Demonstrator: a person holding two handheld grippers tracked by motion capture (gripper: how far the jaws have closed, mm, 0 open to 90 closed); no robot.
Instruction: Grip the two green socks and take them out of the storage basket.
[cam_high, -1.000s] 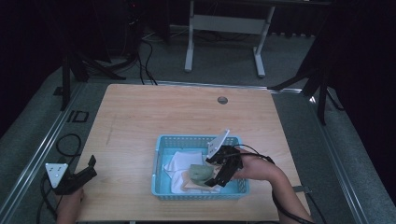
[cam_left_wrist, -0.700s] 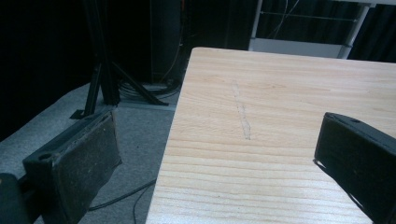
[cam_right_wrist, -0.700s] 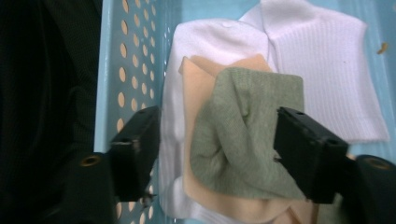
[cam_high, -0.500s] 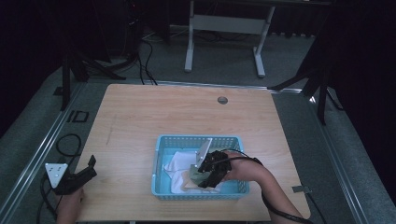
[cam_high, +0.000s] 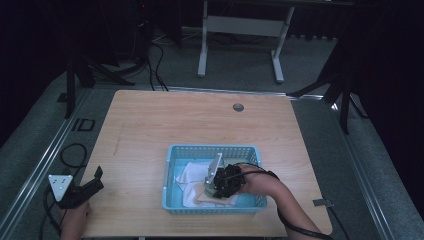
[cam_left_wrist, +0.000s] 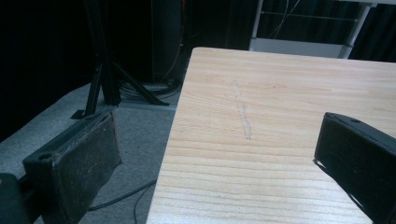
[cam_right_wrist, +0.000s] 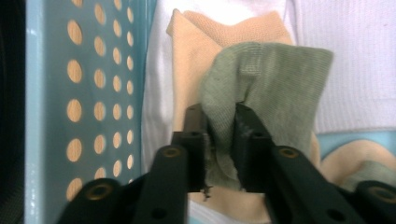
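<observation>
In the blue basket (cam_high: 172, 176) | right gripper (cam_right_wrist: 222, 122) jaws just closed, pinching green cloth (cam_right_wrist: 266, 84) fold | soft, light, limp; likely drapes, hold bunched fold | left gripper (cam_left_wrist: 215, 154) jaws released above surface (cam_left_wrist: 280, 93)

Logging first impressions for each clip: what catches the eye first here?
The blue basket near the table's front edge, with the right gripper inside it, its jaws just closed on a grey-green cloth lying over peach and white fabric. The left gripper rests open at the table's front-left corner.

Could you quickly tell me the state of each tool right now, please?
Left tool: open, empty, above the table's edge.
Right tool: shut on the green cloth in the blue basket.
</observation>
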